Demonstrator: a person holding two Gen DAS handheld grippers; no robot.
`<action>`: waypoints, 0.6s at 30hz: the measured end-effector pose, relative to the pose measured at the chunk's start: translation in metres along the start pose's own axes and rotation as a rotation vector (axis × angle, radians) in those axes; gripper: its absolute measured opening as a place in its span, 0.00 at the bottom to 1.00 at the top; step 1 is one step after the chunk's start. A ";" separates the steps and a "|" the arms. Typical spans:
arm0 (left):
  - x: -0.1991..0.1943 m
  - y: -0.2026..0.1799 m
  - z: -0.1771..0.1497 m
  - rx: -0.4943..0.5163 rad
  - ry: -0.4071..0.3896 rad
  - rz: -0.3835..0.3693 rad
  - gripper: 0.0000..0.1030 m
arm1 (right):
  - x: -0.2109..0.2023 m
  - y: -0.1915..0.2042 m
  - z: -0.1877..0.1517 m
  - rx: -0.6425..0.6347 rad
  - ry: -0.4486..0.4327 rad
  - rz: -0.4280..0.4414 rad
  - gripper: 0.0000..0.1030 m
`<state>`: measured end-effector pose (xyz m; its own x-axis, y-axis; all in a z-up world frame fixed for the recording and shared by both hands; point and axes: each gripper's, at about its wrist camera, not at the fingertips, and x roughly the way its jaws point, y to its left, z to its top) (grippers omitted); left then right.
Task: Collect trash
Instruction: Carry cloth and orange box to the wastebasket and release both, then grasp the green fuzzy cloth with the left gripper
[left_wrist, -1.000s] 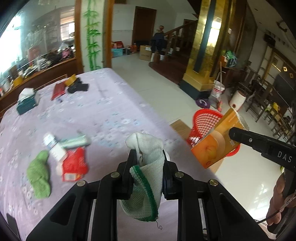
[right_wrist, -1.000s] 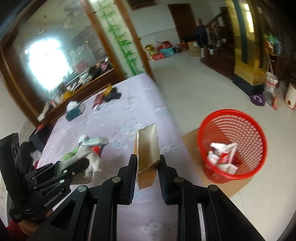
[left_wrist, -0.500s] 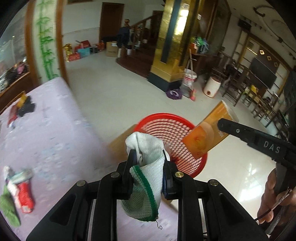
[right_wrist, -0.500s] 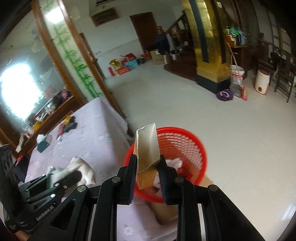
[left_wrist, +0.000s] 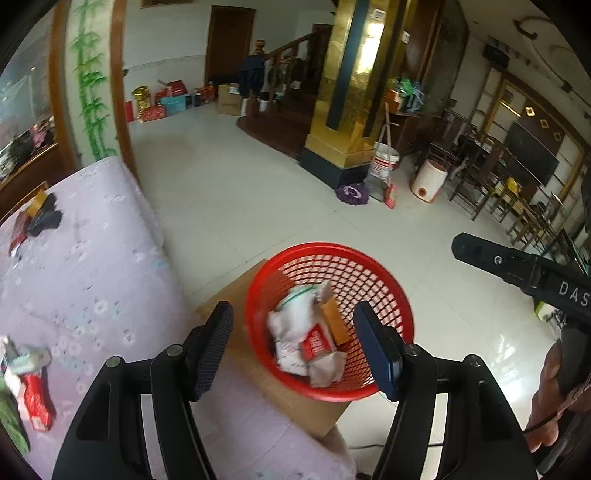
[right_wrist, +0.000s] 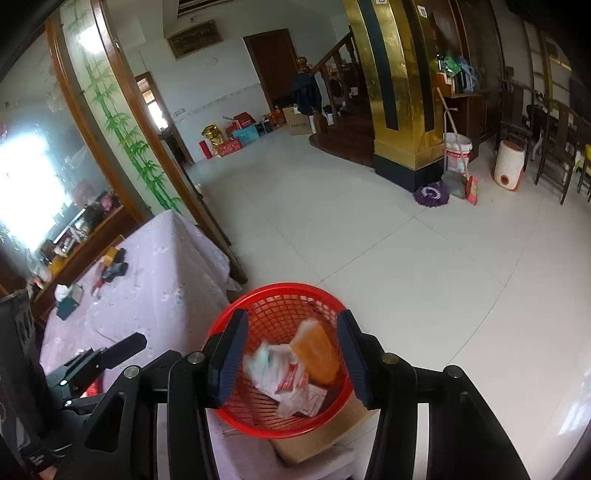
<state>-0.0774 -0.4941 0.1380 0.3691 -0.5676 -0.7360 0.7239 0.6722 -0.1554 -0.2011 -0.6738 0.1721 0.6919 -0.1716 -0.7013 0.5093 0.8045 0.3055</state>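
Hovering above the red basket (left_wrist: 388, 288), the left gripper (left_wrist: 295, 347) has its jaws spread wide with nothing between them. The right gripper (right_wrist: 291, 354) hangs over the same basket (right_wrist: 236, 314), its jaws likewise parted and empty. In the left wrist view the right gripper (left_wrist: 517, 269) also shows as a dark bar at the right edge, with the person's hand (left_wrist: 554, 391) below it.

The basket stands on a flat piece of cardboard (left_wrist: 236, 295) on the floor, just beside the edge of the table (left_wrist: 92, 266), which is covered with a pale lilac flowered cloth. Inside the basket lie a white glove with green trim (left_wrist: 295, 314), an orange carton (right_wrist: 317, 354), a small red and white packet (left_wrist: 317, 341) and some crumpled white wrappers (left_wrist: 328, 369). The glove and carton look slightly blurred.

On the table, well apart from the basket, a red wrapper (left_wrist: 35, 400) lies near the left edge of the left wrist view, with a pale tube (left_wrist: 27, 360) just above it and something green (left_wrist: 11, 424) beside it. Farther back on the cloth sit a dark item (left_wrist: 46, 219) and, in the right wrist view, a teal tissue box (right_wrist: 68, 301).
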 end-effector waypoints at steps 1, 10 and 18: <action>-0.004 0.004 -0.001 -0.005 -0.002 0.009 0.64 | 0.000 0.003 -0.001 -0.002 0.005 0.004 0.55; -0.054 0.059 -0.044 -0.065 -0.008 0.117 0.64 | 0.008 0.072 -0.031 -0.064 0.095 0.132 0.62; -0.108 0.141 -0.084 -0.182 -0.027 0.229 0.64 | 0.000 0.148 -0.061 -0.159 0.142 0.227 0.62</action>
<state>-0.0647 -0.2977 0.1402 0.5279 -0.4020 -0.7481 0.5042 0.8572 -0.1049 -0.1569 -0.5205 0.1778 0.6945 0.0954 -0.7131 0.2551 0.8941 0.3681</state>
